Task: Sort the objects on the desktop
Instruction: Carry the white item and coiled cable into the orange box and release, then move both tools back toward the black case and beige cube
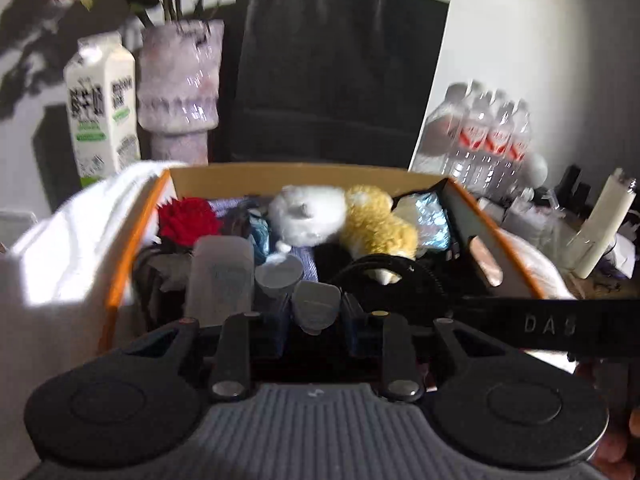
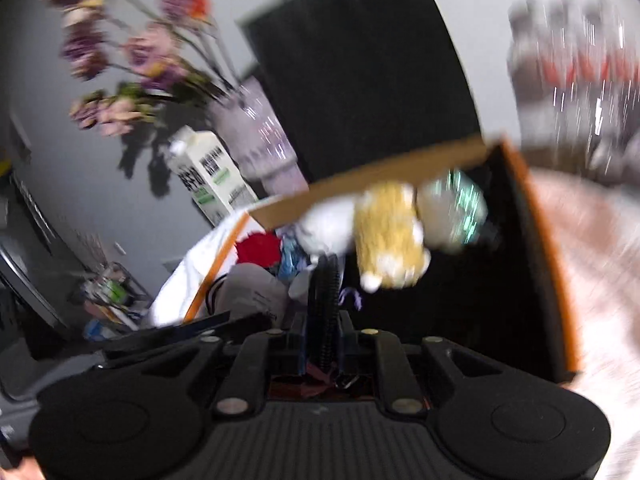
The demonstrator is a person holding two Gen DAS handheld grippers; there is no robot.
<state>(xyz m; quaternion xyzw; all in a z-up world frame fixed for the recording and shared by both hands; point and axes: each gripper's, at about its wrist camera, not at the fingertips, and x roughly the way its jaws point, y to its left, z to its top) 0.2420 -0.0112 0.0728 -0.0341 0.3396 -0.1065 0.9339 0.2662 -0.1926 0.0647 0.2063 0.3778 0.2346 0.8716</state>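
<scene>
Both claws hang over the open orange-edged cardboard box (image 1: 132,248), which is crammed with odds and ends. The left claw (image 1: 316,316) is clamped on a small translucent grey plastic piece (image 1: 316,306), its fingers close together around it just above the near end of the box. The right claw (image 2: 324,344) is pressed shut on a flat black ribbed disc (image 2: 326,292) held on edge between its fingers; from the left wrist view the same disc (image 1: 400,280) shows as a dark ring low in the box, in front of the toys. Inside lie a fluffy white plush toy (image 1: 308,218) touching a curly yellow plush toy (image 1: 380,224), a red artificial rose (image 1: 186,218) by the left wall, a frosted translucent plastic container (image 1: 222,276) near the front, and a shiny silvery-blue packet (image 1: 430,220) towards the right wall. Behind the box stand a white milk carton (image 1: 102,112), a lilac glass vase (image 1: 180,84) with faded pink flowers (image 2: 132,52), a tall black paper bag (image 1: 336,72) and a shrink-wrapped pack of water bottles (image 1: 480,136). The right wrist view is badly smeared.
</scene>
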